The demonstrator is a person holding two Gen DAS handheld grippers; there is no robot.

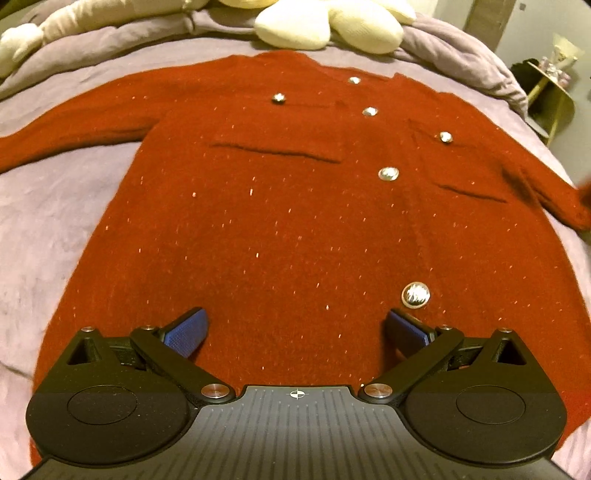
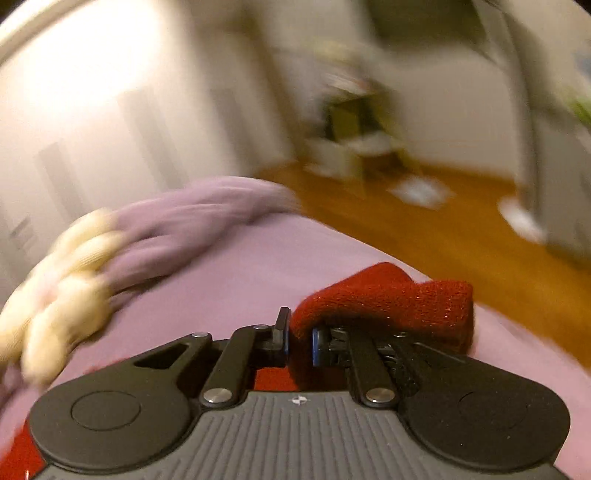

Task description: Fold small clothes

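- The left tool (image 1: 295, 332) is spread wide, low in the frame over the hem of the red cardigan (image 1: 288, 206).
- The right tool (image 2: 300, 341) pinches a red sleeve end (image 2: 384, 295) at lower centre.
- The cardigan lies flat on the lilac bed (image 1: 55, 221), cream pillows (image 1: 328, 22) at the top.

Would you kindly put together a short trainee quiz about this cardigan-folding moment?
1. True or false: the left hand-held gripper is shut on the red cardigan.
2. What does the right hand-held gripper pinch? A) cream plush toy B) red sleeve C) purple bedcover
3. Fill in: the cardigan's buttons are ____ coloured.

Key: 1 false, its fingers are spread open above the hem. 2 B. 3 silver.
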